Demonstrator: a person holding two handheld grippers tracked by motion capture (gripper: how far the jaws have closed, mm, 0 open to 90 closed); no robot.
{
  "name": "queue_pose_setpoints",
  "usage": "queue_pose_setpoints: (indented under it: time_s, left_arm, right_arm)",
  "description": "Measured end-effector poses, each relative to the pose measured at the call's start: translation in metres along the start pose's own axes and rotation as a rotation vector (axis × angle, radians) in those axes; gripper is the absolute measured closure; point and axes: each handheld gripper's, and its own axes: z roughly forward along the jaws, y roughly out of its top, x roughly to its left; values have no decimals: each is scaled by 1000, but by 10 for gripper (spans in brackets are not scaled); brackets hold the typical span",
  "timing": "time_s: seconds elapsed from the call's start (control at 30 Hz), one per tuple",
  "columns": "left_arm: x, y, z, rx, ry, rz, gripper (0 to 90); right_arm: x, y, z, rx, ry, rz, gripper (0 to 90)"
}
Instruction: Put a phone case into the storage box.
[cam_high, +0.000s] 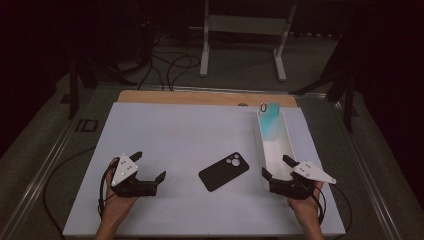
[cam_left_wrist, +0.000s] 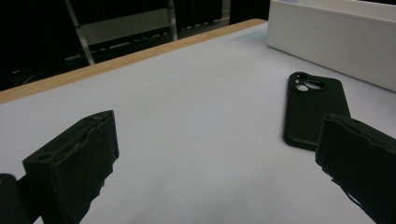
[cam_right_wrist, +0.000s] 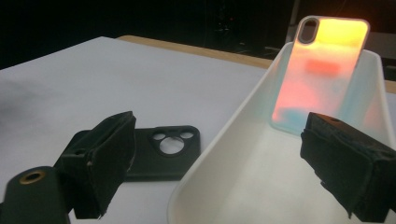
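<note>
A black phone case (cam_high: 223, 171) lies flat on the white table mat (cam_high: 175, 135), camera cut-out up; I also see this case (cam_left_wrist: 314, 105) ahead right of the left jaws and the same case (cam_right_wrist: 161, 151) left of the tray. A long white tray (cam_high: 286, 142) holds an iridescent phone case (cam_high: 269, 121) that leans against its far end, glowing orange in the right gripper view (cam_right_wrist: 322, 70). My left gripper (cam_high: 148, 167) stands open, left of the black case. My right gripper (cam_high: 277, 166) is open at the tray's near end, its jaws straddling the tray's left wall (cam_right_wrist: 219, 135).
A wooden strip (cam_high: 200, 97) edges the table's far side. Beyond it stand a white metal frame (cam_high: 245, 30) and cables on the floor (cam_high: 170, 65). The mat's near edge runs just below both hands.
</note>
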Motion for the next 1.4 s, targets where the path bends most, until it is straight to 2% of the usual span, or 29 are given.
queue_pose_setpoints:
  time_s: [0.47, 0.6, 0.7, 0.87, 1.4]
  left_arm:
    - [-2, 2, 4, 15, -3, -8, 1]
    - [-6, 8, 10, 30, -20, 14, 1]
    - [-7, 13, 14, 37, -35, 11, 0]
    - [-14, 25, 33, 91, -68, 31, 1]
    - [-30, 36, 77, 222, -121, 48, 1]
  right_arm:
    - [0, 1, 2, -2, 14, 5, 102]
    - [2, 2, 4, 2, 17, -2, 102]
    - [2, 4, 4, -1, 19, -1, 102]
    - [4, 8, 6, -2, 27, 2, 102]
    - [3, 7, 7, 12, 32, 4, 102]
